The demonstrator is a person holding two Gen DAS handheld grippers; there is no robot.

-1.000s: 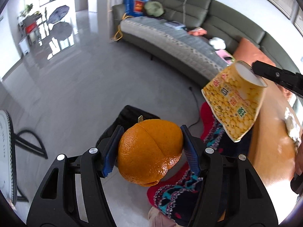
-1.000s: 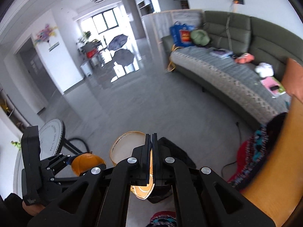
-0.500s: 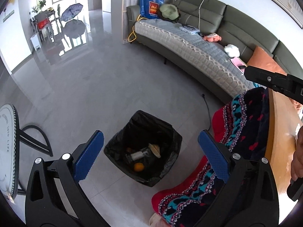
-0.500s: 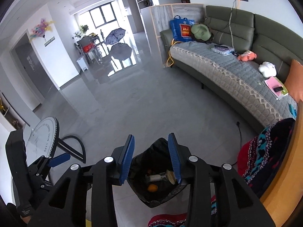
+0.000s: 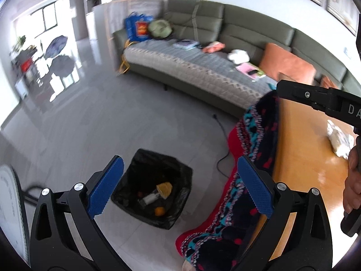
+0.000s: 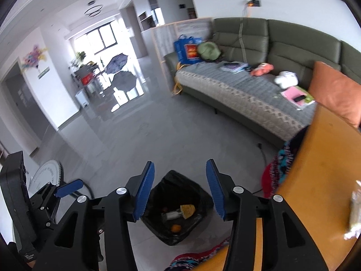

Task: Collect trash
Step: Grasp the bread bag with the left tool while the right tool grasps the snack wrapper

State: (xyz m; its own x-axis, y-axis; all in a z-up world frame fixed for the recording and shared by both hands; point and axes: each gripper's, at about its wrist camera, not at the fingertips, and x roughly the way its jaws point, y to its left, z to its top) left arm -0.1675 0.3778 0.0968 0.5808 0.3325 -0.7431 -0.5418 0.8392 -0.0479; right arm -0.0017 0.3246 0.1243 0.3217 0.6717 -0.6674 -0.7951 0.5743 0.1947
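Left wrist view: I hold the left gripper [image 5: 178, 186] above the floor with its jaws spread wide and nothing between them. Below it stands the bin [image 5: 126, 199], lined with a black bag. Inside lie an orange [image 5: 159, 211], a yellow paper cup [image 5: 165, 188] on its side and a small bottle [image 5: 149, 199]. To the right runs the wooden table [image 5: 300, 158], with a patterned cloth [image 5: 259, 135] draped over its near edge. On the table, near the right border, rests a crumpled white wad [image 5: 339, 139], apparently paper or plastic wrap; blur prevents a firmer reading.

Right wrist view: I hold the right gripper [image 6: 180, 189] directly over the bin [image 6: 198, 187], jaws parted and empty. The orange [image 6: 175, 227], cup [image 6: 187, 209] and bottle [image 6: 172, 215] sit at the bottom of the bag. A white wad [image 6: 356, 212] lies on the table [image 6: 315, 169] at the right border, well apart from both grippers; I judge it the same one.

Handling note: I judge the wad the remaining trash. It should be very light, soft and compressible, with no breakage risk. It will collapse under the pads, so I take hold across its bulkiest middle, not a loose corner, which may tear or slip. The table surface looks glossy; the wad may slide if nudged sideways, so I approach from above.
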